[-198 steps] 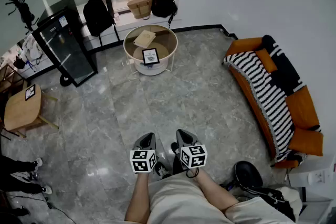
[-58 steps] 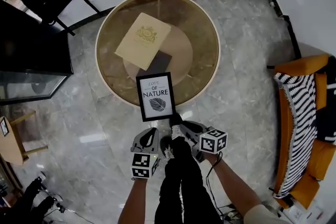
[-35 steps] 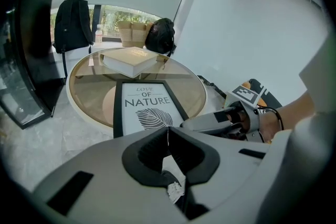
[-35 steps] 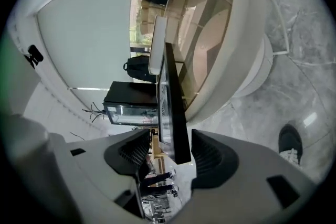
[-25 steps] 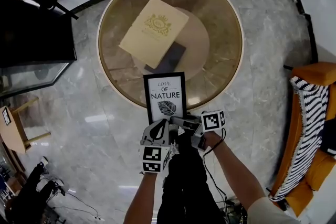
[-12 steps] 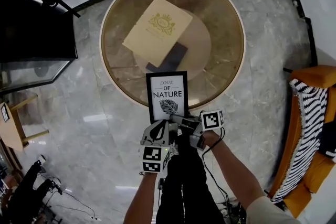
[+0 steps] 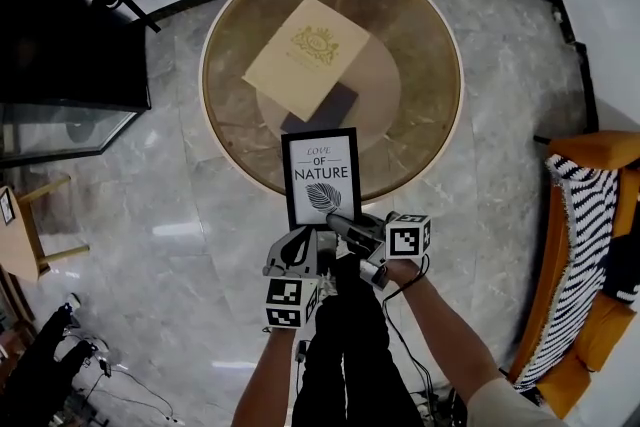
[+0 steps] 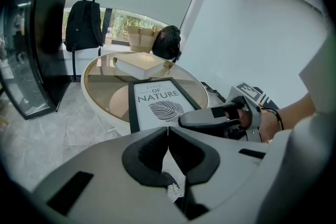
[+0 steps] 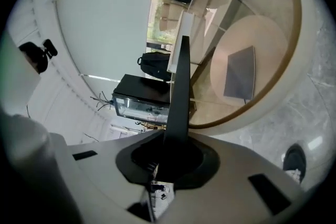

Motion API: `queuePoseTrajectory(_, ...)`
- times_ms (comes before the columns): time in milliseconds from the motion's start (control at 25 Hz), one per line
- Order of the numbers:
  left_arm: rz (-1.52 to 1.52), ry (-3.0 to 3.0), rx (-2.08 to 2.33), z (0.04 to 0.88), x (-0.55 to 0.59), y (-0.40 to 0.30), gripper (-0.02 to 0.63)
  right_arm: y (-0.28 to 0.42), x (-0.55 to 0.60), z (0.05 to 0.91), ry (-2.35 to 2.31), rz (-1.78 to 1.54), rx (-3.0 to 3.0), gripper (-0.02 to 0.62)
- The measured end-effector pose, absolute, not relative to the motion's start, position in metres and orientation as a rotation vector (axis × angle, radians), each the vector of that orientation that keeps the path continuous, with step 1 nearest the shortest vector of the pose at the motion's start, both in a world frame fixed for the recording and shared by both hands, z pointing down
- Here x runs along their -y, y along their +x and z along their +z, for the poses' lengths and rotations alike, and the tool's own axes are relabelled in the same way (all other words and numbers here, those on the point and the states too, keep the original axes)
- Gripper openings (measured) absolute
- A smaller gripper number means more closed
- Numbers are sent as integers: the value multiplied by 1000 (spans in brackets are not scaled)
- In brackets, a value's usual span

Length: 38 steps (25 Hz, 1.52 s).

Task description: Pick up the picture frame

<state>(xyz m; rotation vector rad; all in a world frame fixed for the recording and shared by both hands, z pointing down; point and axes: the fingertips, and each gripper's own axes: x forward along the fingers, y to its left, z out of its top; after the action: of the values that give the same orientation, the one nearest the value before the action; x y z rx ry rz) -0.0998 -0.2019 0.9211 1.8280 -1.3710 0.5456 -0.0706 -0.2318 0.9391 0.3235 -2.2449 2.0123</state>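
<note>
The round glass table [image 7: 204, 80] fills the far middle of the grey floor, with a beige book [image 7: 305, 45] lying on its far left part. Both forearms reach forward from the near edge, close together. The right one is angled in toward the left, its hand rolled so the marker cube faces up. The left one runs straight and is pitched down.

The frame [image 7: 320, 177] stands at the table's near edge, print facing the person, its lower part crossing the rim.

The right gripper [image 7: 340, 220] is at the frame's near right corner. Its jaws are closing on it, with the frame edge-on [image 9: 178, 92] filling the narrow gap between them.

The left gripper [image 7: 300, 240] hangs just near of the frame, apart from it, jaws pressed together on nothing [image 8: 168, 139].
</note>
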Motion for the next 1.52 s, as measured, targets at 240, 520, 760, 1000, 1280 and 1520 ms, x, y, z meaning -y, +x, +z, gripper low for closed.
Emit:
queuePoseTrajectory(240,558,1854,1365,907,201,-102,21,-67,229,932,437,1790,2296,69)
queuePoseTrajectory(520,529,1857,1380,880,207,-110,21,-67,224,908,542,1784,2289,69)
queuePoseTrajectory(760,484,1868,1394,842,207,-108,21,-58,214,875,603,1771,2274,69)
queuePoseTrajectory(1000,469,1868,1400,799,194,-109,21,-56,201,824,641,1750,2275,69)
queuePoseTrajectory(1280,450,1880,1400,753,177,-105,21,-53,183,771,702,1757,2286,67)
queuePoseTrajectory(1520,450,1887,1296,722,145,-91,21,-44,160,725,756,1754,2309,69)
